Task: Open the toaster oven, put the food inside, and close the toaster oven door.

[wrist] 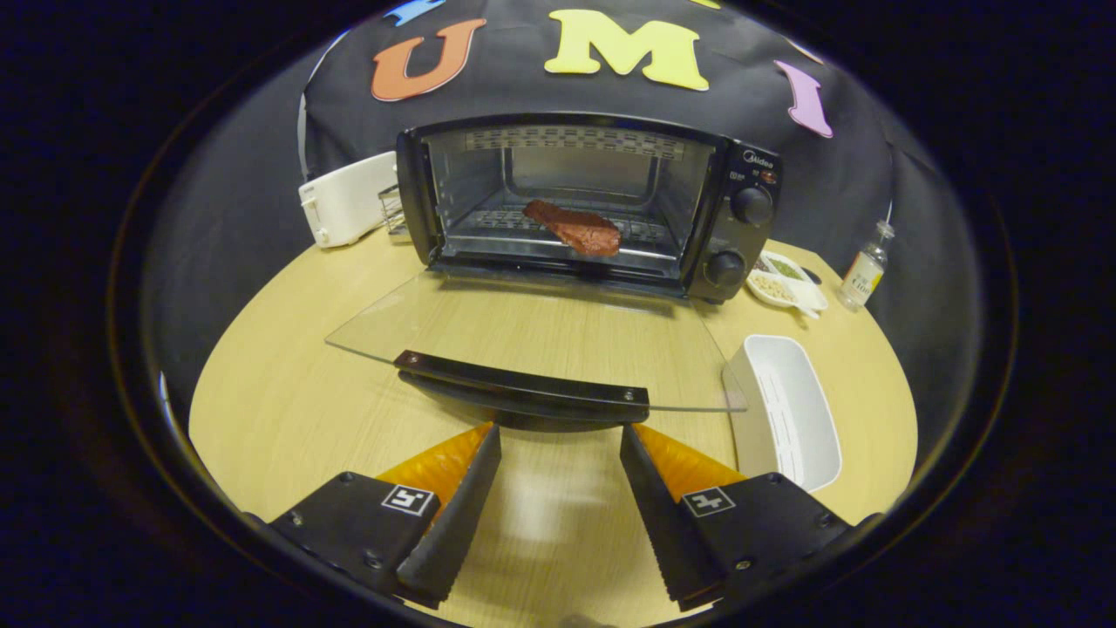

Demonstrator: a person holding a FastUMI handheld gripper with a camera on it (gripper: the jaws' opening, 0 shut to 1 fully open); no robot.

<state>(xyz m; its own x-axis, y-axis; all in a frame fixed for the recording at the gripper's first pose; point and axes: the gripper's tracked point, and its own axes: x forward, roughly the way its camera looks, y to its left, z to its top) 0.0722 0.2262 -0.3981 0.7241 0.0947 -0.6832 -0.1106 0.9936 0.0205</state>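
Food [573,228], a reddish-brown slab, already on the rack inside the toaster oven [593,205]; glass door [540,336] folded down flat over the wooden table [288,392], dark handle bar [523,388] along its near edge. Probably stiff and hinged, light to swing, but glass: fragile and slick, so best lifted by the bar or pushed up from beneath the rim, not pinched on the pane. Gripper [561,436] just short of the handle, fingers spread apart, nothing between them. White tray [789,410] close beside the door's right corner, likely clear of the swing. Farther off: white toaster [344,199], dish of seasonings [785,279], small bottle [865,270].
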